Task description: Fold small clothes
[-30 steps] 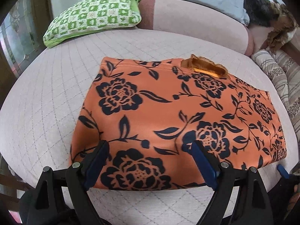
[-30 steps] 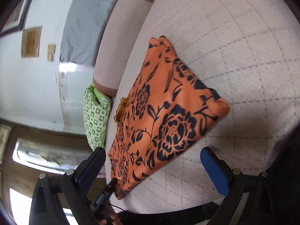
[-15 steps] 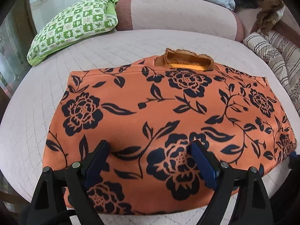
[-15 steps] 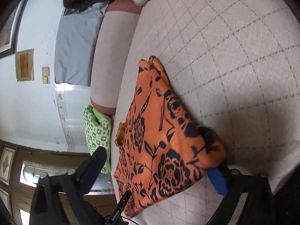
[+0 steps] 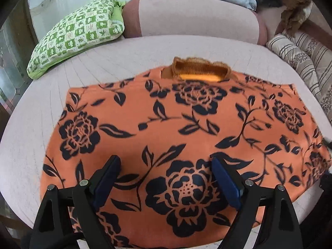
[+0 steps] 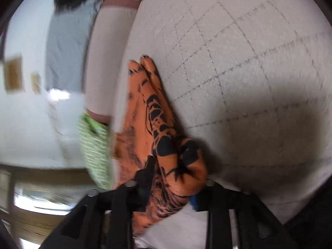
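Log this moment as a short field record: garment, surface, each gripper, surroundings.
garment: orange floral garment, folded flat, collar at the far edge
surface: pale quilted cushion
left gripper: open, above the garment's near part, nothing held
right gripper: jaws closing around a bunched corner of the garment
surroundings: green checked pillow at far left, striped fabric at far right
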Demonstrator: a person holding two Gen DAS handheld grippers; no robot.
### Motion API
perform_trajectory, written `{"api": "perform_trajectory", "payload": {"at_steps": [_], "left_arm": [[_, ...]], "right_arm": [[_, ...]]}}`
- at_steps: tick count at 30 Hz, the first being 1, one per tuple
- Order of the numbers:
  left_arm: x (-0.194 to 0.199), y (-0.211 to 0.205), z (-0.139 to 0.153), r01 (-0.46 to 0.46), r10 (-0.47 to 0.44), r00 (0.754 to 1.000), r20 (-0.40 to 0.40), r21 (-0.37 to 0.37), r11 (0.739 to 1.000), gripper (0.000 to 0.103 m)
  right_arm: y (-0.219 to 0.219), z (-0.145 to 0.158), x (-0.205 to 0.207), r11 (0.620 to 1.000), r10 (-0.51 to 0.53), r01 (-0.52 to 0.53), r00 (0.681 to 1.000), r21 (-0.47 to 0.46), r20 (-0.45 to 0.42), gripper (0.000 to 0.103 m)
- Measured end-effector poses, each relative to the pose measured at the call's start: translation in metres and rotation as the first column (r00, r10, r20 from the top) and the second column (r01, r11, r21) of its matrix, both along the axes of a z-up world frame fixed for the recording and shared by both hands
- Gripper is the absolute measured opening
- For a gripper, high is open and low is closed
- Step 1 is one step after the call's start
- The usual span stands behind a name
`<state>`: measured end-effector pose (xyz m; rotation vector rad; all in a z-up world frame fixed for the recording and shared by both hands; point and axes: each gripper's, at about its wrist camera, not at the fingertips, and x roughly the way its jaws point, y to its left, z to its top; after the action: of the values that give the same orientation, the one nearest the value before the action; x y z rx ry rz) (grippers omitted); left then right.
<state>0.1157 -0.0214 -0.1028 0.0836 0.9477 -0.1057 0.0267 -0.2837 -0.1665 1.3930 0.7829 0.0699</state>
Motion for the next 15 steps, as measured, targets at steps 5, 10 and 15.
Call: {"api": "perform_trajectory", "payload": {"at_steps": [5, 10, 15], "left_arm": [[0.001, -0.002, 0.011, -0.003, 0.004, 0.997, 0.077, -0.003, 1.000, 0.090], [0.007, -0.002, -0.009, -0.031, 0.031, 0.999, -0.016, 0.017, 0.999, 0.091], [-0.006, -0.004, 0.022, -0.022, 0.023, 0.995, 0.101, -0.009, 1.000, 0.091]], "right_arm": [[0.000, 0.005, 0.016, 1.000, 0.000, 0.001, 1.000, -0.031, 0.018, 0.082], [0.003, 0.021, 0.015, 0.994, 0.030, -0.028, 0.999, -0.110, 0.016, 0.029], [0.012, 0.040, 0.022, 0.964, 0.080, -0.077, 0.997, -0.256, 0.001, 0.044]]}}
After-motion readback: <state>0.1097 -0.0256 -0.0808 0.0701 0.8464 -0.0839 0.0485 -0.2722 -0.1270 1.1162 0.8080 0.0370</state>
